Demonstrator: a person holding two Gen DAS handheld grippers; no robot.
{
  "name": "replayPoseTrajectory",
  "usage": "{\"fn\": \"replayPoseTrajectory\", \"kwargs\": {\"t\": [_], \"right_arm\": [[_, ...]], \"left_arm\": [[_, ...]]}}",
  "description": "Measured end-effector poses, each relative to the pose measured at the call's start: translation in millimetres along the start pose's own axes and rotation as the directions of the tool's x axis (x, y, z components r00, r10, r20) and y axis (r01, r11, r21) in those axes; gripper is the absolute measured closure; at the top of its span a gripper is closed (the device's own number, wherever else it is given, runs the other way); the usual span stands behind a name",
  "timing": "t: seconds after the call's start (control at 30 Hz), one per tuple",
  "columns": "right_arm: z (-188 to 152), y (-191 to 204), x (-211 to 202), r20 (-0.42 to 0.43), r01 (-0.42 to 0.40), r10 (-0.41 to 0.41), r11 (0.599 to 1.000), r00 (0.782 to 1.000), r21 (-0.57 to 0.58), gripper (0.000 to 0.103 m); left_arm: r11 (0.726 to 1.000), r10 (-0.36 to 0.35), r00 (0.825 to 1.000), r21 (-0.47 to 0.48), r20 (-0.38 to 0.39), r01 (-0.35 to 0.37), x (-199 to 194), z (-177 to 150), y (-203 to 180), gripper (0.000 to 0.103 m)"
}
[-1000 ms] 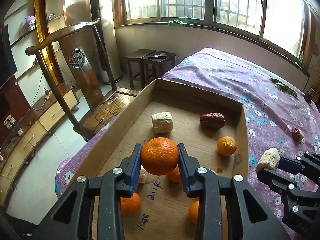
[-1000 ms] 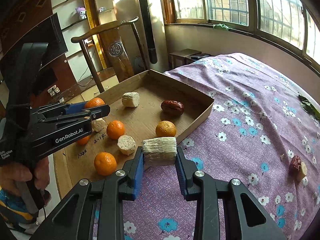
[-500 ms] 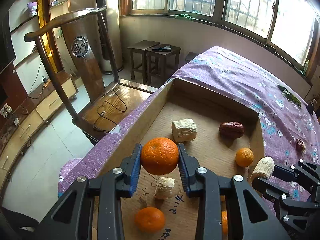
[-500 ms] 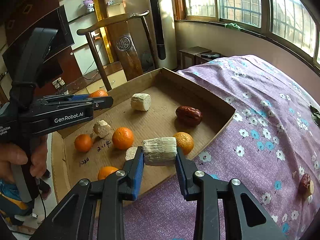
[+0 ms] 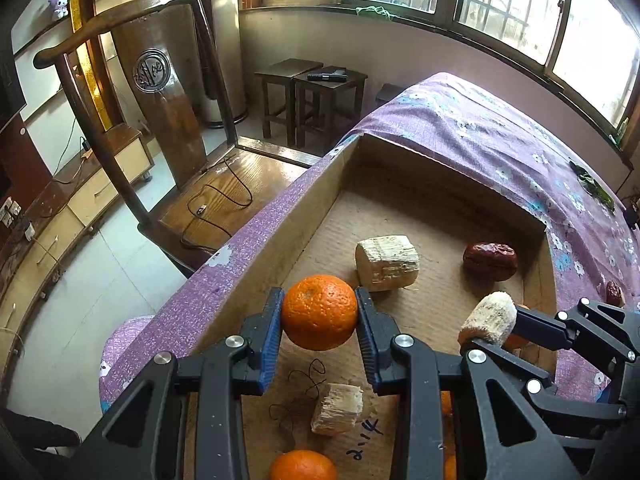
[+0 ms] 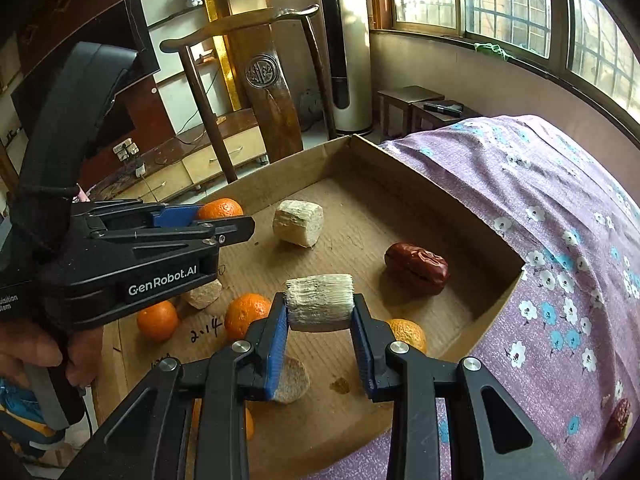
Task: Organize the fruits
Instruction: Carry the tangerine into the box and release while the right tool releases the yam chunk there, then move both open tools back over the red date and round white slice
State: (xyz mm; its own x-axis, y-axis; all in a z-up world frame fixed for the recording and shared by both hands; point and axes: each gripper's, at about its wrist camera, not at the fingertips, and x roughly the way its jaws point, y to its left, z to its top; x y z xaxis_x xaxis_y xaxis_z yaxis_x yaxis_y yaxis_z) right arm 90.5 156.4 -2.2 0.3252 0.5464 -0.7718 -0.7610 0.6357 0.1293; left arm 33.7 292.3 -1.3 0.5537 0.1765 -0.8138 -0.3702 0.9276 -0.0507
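An orange (image 5: 319,312) sits clamped in the left gripper (image 5: 319,320) above the cardboard tray (image 5: 256,264), near its left wall. The right gripper (image 6: 320,312) grips a pale fibrous chunk (image 6: 320,302), perhaps sugarcane, over the tray's middle, with a red date (image 6: 417,267) lying beyond it on the tray floor.

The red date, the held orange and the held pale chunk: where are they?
red date (image 6: 416,268), right wrist view, wrinkled top.
held orange (image 5: 319,312), left wrist view, front skin.
pale chunk (image 6: 320,302), right wrist view, ridged side.
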Motion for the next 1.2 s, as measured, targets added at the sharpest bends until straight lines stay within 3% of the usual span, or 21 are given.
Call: {"fn": "replayPoseTrajectory", "kwargs": {"t": [0.33,0.37,0.4,0.47,0.6,0.77,0.83,0.9,1.2], "right_arm": [[1.6,-3.6,20.0,-0.036,0.016,-0.016,1.000,0.999,-0.003,0.069],[0.9,-4.2,19.5,-0.032,0.012,-0.012,1.000,0.999,0.000,0.069],[0.3,-5.2,18.8,-0.031,0.008,-0.008,1.000,0.999,0.007,0.068],[-1.5,-6.7,13.7,-0.023,0.006,-0.005,1.000,1.000,0.022,0.067],[-5.2,-4.2,-3.3,0.008,0.011,-0.011,1.000,1.000,0.028,0.065],[-16.0,-7.1,-32.0,0.061,0.024,-0.027,0.998,0.998,0.056,0.053],[-21.5,-8.6,-41.9,0.073,0.031,-0.036,0.997,0.997,0.069,0.051],[-28.8,-11.1,-52.7,0.085,0.046,-0.053,0.995,0.995,0.085,0.046],[-64.8,-40.1,-96.3,0.107,0.103,-0.124,0.978,0.986,0.181,0.043]], "left_arm": [[1.000,0.018,0.999,0.019,-0.031,-0.017,6.8,1.1,-1.8,0.068],[1.000,0.022,0.999,0.019,-0.030,-0.022,6.5,0.4,-1.8,0.063],[1.000,0.023,0.999,0.016,-0.024,-0.023,5.3,0.1,-1.7,0.049],[1.000,0.009,1.000,0.010,-0.006,-0.009,1.1,-0.3,-1.3,0.039],[0.998,0.058,0.998,0.027,0.038,-0.059,-8.8,-3.4,-7.1,0.031],[0.997,0.064,0.994,0.031,0.083,-0.067,-24.4,-9.0,-16.2,0.030],[0.997,0.063,0.993,0.034,0.103,-0.067,-31.8,-11.1,-21.8,0.024],[0.997,0.057,0.991,0.040,0.124,-0.062,-39.5,-13.7,-30.0,0.016],[0.994,-0.028,0.989,0.105,0.144,0.013,-59.4,-30.0,-82.6,0.016]]}}
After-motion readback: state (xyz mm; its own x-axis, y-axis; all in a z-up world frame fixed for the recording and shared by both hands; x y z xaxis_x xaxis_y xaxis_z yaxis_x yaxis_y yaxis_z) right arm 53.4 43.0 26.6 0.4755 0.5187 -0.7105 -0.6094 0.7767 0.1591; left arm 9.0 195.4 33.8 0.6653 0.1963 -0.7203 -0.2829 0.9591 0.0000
